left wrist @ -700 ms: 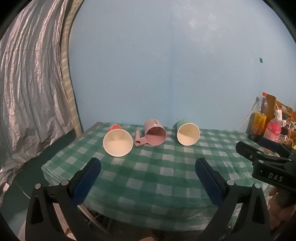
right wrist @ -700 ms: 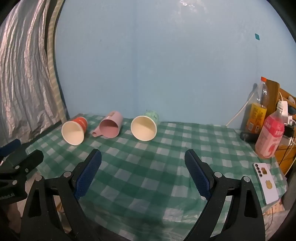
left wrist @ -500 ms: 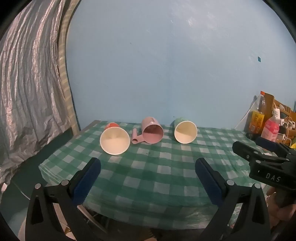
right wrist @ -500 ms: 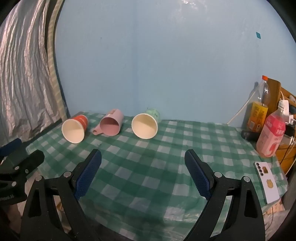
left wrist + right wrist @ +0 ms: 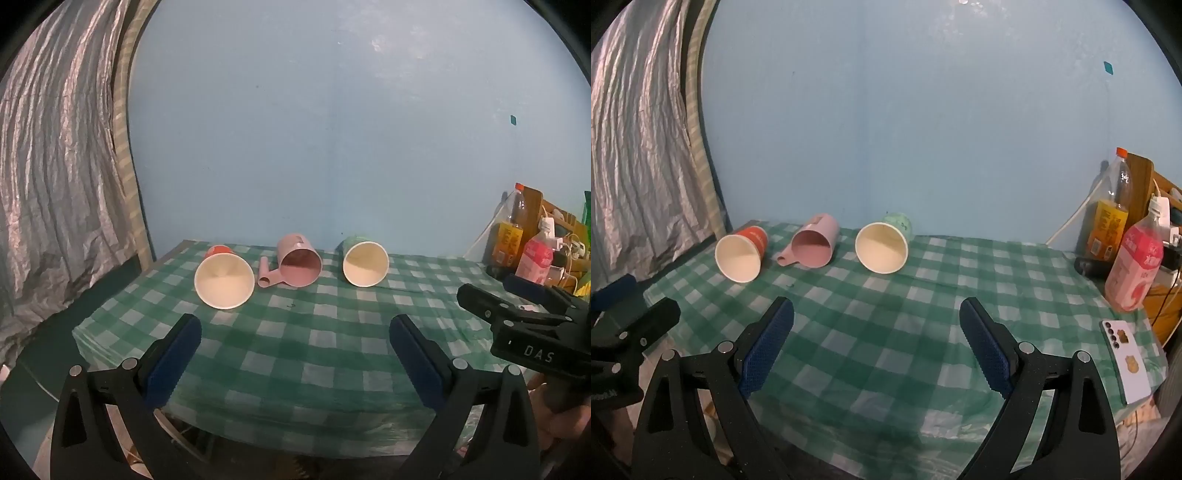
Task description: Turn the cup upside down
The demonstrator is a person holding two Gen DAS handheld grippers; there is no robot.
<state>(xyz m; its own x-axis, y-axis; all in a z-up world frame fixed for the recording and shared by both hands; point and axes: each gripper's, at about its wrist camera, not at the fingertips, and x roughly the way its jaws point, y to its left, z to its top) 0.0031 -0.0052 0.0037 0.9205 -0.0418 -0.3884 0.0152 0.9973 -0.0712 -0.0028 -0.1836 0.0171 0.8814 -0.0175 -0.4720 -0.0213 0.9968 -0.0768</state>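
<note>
Three cups lie on their sides at the far end of a green checked table [image 5: 295, 354], mouths toward me: a red paper cup [image 5: 224, 281] [image 5: 740, 254] at left, a pink handled mug [image 5: 297, 266] [image 5: 812, 248] in the middle, a green paper cup [image 5: 365, 263] [image 5: 883, 246] at right. My left gripper [image 5: 295, 354] is open and empty near the table's front edge. My right gripper [image 5: 877, 341] is open and empty over the front of the table, well short of the cups. Each gripper shows at the edge of the other's view.
Two bottles stand at the table's right edge, an orange drink [image 5: 1110, 221] and a pink one [image 5: 1134, 269]. A white phone [image 5: 1126, 363] lies at the front right corner. A silver curtain [image 5: 639, 147] hangs at left; a blue wall is behind.
Both grippers have drawn back a little from the table, so the cups look slightly smaller and farther. Jaws stay open. The cups have not moved.
</note>
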